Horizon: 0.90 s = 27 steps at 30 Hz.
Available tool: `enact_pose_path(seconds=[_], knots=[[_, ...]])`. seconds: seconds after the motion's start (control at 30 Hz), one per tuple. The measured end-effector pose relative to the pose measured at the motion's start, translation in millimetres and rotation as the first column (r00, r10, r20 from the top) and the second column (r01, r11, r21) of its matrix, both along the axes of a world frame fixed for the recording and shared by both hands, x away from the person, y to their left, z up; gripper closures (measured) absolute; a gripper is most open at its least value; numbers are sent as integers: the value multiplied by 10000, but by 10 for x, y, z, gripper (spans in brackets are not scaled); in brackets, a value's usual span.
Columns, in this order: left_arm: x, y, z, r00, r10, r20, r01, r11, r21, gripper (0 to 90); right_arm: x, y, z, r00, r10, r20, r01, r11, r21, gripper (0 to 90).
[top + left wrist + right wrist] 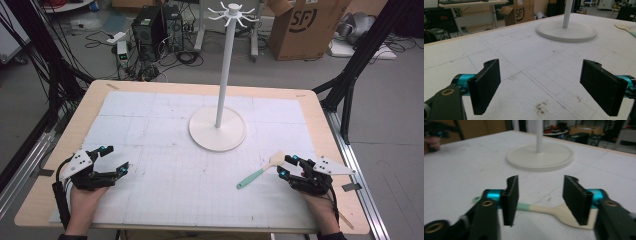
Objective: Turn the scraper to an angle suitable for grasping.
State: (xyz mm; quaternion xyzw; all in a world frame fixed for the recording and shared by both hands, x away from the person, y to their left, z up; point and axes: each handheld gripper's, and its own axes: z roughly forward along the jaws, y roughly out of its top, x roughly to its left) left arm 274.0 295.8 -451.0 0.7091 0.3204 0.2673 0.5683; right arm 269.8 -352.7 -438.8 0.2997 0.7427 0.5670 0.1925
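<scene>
A spatula (259, 173) with a mint-green handle and a cream head lies flat on the white mat at the right. My right gripper (286, 166) is open at its head end, jaws either side of the cream blade. In the right gripper view the spatula (554, 211) lies on the mat below the open right gripper (540, 195), with the blade under the right jaw and the handle passing behind the left one. My left gripper (116, 158) is open over bare mat at the left, and in its own view the left gripper (540, 82) holds nothing.
A white hanging stand (218, 131) with a round base, a tall pole and hooks on top (233, 13) stands at the mat's middle back. Its base (566, 31) lies ahead of the left gripper. The wooden table edge (65, 145) frames the mat. Boxes, cables and computers sit on the floor beyond.
</scene>
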Motion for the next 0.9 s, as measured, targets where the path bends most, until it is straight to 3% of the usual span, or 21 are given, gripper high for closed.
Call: enact_pose_path(seconds=[0.07,0.13,0.23,0.37,0.4,0.5,0.6,0.63,0.67,0.7,0.73,0.77,0.8,0.83,0.9], knots=[[0,-1,0,10000,9,5,-9,10000,33,175,-7,24,0,9998,203,-14,-204,9996,-214,567],[-1,-1,0,10000,18,6,-18,10000,36,175,-13,117,-17,9965,810,-220,-825,9935,-781,697],[-1,-5,0,10000,39,9,-39,10000,36,177,-16,241,-37,9898,1365,-400,-1409,9793,-1450,806],[0,-4,0,10000,42,7,-42,10000,35,177,-7,411,-53,9725,2172,-841,-2298,9538,-1937,894],[0,-5,0,10000,46,9,-46,10000,43,177,-7,411,-53,9725,2172,-841,-2298,9538,-1937,894],[-1,-6,0,10000,57,11,-57,10000,46,177,8,565,-76,9523,2810,-1192,-3025,9213,-2444,896],[-1,-7,0,10000,57,7,-57,10000,53,178,17,658,-100,9399,3087,-1461,-3394,8924,-2974,897],[-1,-7,0,10000,59,7,-59,10000,50,178,17,658,-100,9399,3087,-1461,-3394,8924,-2974,897],[-1,-5,0,10000,60,6,-60,10000,71,179,31,716,-111,9311,3264,-1627,-3631,8710,-3309,898],[0,-6,0,10000,74,7,-74,10000,60,178,38,736,-112,9270,3348,-1689,-3737,8628,-3406,898],[0,-6,0,10000,76,5,-76,10000,60,178,38,736,-112,9270,3348,-1689,-3737,8628,-3406,898],[0,-6,0,10000,78,6,-78,9999,65,179,49,789,-115,9208,3448,-1825,-3885,8524,-3499,897],[0,-7,0,10000,85,5,-85,9999,66,179,49,789,-115,9208,3448,-1825,-3885,8524,-3499,897],[-1,-9,0,10000,85,0,-85,9999,62,179,65,851,-119,9171,3545,-1824,-3980,8405,-3677,898],[-1,-11,-1,9999,101,0,-101,9999,53,180,98,900,-115,9159,3578,-1820,-4010,8372,-3720,898]])
